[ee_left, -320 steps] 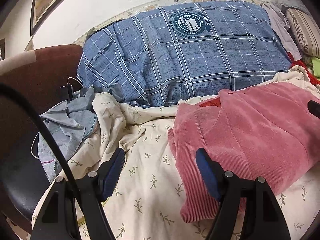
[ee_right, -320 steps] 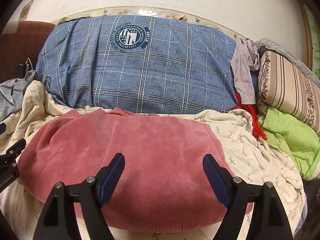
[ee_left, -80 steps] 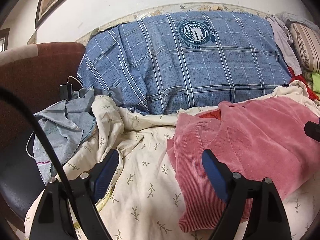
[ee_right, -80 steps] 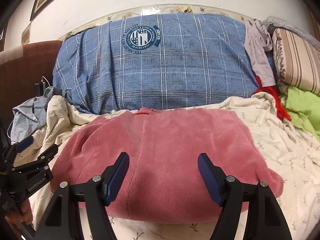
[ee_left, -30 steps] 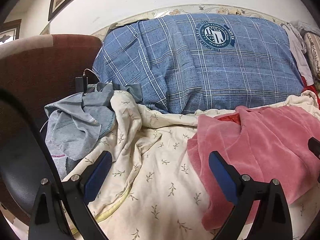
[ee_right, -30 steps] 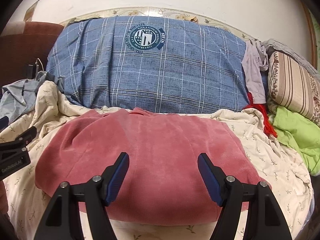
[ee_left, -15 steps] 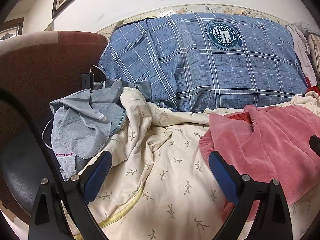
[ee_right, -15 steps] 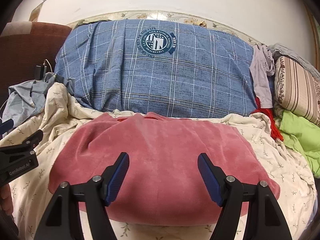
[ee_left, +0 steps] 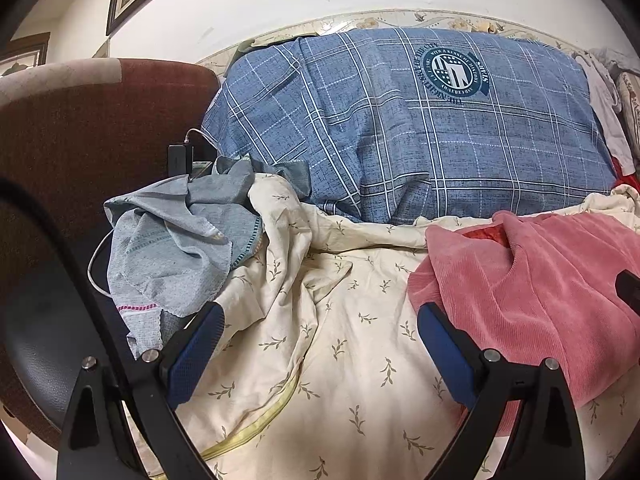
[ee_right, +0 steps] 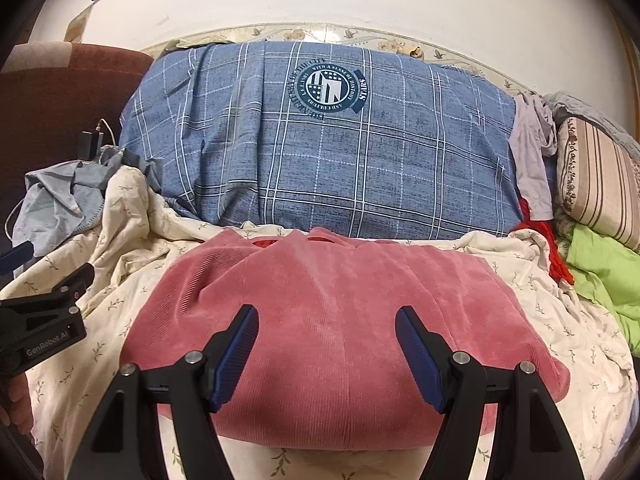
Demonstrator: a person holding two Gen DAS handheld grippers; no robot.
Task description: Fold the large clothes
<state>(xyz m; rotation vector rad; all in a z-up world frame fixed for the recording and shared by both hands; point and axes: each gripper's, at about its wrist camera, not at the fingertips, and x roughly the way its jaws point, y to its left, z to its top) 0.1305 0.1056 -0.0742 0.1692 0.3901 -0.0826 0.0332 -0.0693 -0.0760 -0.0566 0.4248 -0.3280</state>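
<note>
Both grippers have slid leftward along the bed, so the pink garment (ee_right: 332, 320) now lies folded on the floral sheet (ee_left: 320, 340), right of the left gripper (ee_left: 316, 344). Left and right gripper (ee_right: 326, 342) hover spread wide, empty, probably lining up another fold.

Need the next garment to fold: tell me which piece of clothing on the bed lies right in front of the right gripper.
The pink ribbed sweater, spread flat on the leaf-print sheet directly ahead of the open right gripper. The crumpled grey cloth and green cloth sit off at the edges.
</note>
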